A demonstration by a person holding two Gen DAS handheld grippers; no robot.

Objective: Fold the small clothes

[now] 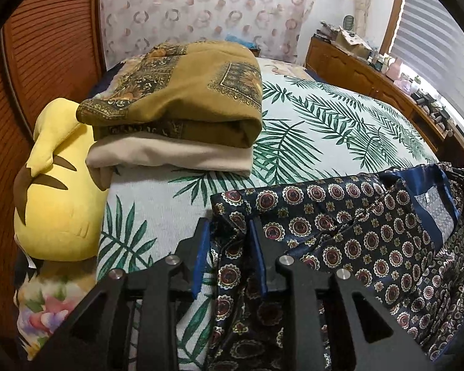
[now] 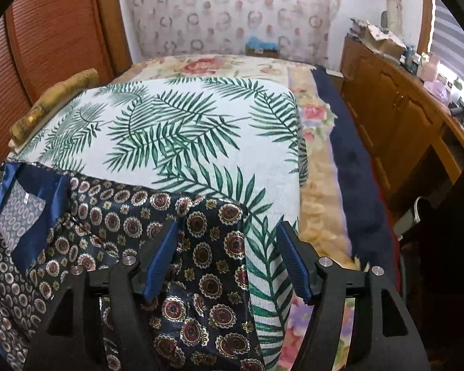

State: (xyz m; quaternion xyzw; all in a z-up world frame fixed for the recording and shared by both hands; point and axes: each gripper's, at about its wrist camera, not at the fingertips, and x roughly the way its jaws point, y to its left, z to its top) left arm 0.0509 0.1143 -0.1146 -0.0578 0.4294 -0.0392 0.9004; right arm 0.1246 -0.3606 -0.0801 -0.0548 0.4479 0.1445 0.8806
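A navy satin garment point(image 1: 355, 222) with round red-and-cream medallions lies spread on the palm-leaf cloth point(image 1: 324, 123) covering the bed. Its blue-lined neck opening with a label point(image 1: 433, 210) faces up. My left gripper point(image 1: 229, 244) is shut on the garment's left corner, with bunched fabric filling the gap between the blue pads. In the right wrist view the same garment point(image 2: 114, 216) fills the lower left. My right gripper point(image 2: 229, 259) stands wide open over its right corner. The fabric lies between the pads, near the left one and well clear of the right one.
A folded stack of mustard and beige clothes point(image 1: 176, 114) sits at the far left of the bed, beside a yellow plush toy point(image 1: 55, 191). A floral blanket point(image 2: 318, 142) and a navy strip run along the bed's right edge. A cluttered wooden cabinet point(image 2: 396, 117) stands beyond.
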